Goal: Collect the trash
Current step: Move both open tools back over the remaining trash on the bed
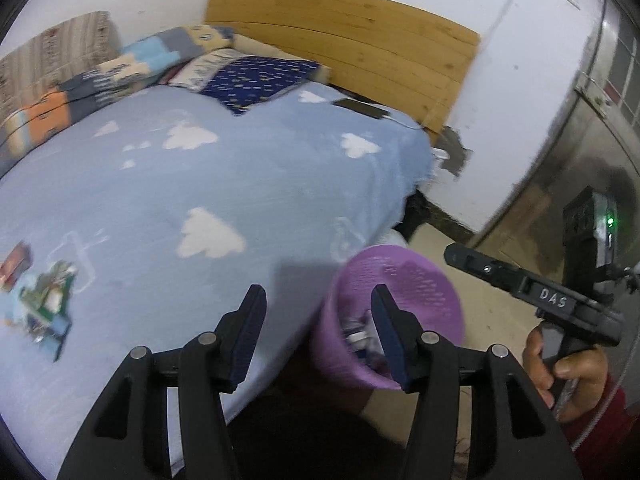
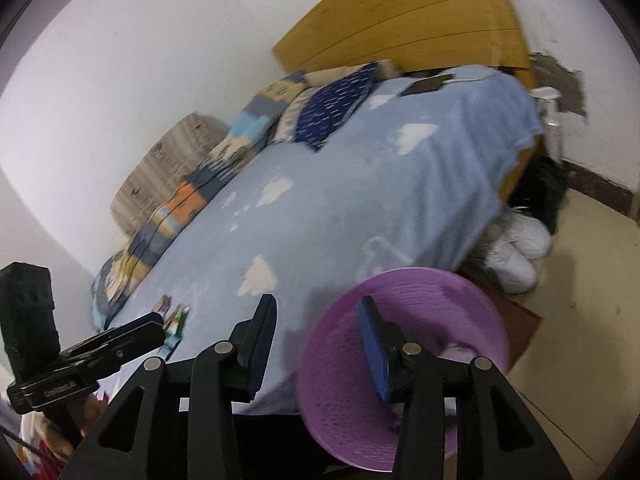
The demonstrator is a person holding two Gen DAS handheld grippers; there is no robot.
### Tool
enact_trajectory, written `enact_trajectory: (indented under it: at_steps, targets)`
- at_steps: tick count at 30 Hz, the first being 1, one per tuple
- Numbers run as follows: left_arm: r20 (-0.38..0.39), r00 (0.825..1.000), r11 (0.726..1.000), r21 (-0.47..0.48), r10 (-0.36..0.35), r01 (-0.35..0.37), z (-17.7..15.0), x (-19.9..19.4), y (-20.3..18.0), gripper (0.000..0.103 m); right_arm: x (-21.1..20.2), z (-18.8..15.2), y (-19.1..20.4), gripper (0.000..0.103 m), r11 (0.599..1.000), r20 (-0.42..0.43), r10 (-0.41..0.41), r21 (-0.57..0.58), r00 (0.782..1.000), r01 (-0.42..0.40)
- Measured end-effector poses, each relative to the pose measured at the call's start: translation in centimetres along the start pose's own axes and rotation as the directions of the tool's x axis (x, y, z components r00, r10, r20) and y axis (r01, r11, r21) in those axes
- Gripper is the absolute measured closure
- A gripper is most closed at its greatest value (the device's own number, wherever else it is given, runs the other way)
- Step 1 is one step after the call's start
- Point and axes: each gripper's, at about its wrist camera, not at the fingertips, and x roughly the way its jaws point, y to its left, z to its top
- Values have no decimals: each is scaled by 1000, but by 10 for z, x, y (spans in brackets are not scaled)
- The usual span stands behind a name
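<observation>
Both grippers, left (image 1: 318, 322) and right (image 2: 316, 330), hang open with nothing between their jaws. Purple bin (image 1: 404, 280) sits beside the bed (image 1: 240, 184); wrappers (image 1: 44, 300) lie on the blanket

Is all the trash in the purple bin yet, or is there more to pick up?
Some is done: the purple bin beside the bed already has scraps inside. Nothing is in hand: the left gripper and the right gripper are both open and empty. Left to do: a small pile of wrappers on the blanket has to go in.
</observation>
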Motion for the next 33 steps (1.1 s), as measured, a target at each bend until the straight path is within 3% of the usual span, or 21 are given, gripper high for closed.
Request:
enact_trajectory:
  at_steps: [9,16,20,26,29,33]
  targets:
    - [31,992,982,-146,123,-117,-28,-47,90,49,49,-4,90,59,981,-93,109,-152,990,-122]
    - [41,976,934,-301,214,-192,-55,-84,172,48,84,-20,155,59,949,-176,155,-248,972,-196]
    - [48,954,883,-394,297,-255,-71,-109,221,48,102,-29,187,59,926,-222,169,-297,960,-232]
    - [22,903,775,-523,429,-355,-91,-134,289,48,138,-43,234,59,898,-313,184,-331,932,-289]
    - [6,902,727,-594,432,-345,-101,-141,314,48,168,-56,260,59,889,-389,192,-320,901,-328]
    - [2,889,699,-619,458,-358,-107,-150,325,48,218,-77,291,59,891,-494,173,-291,852,-350]
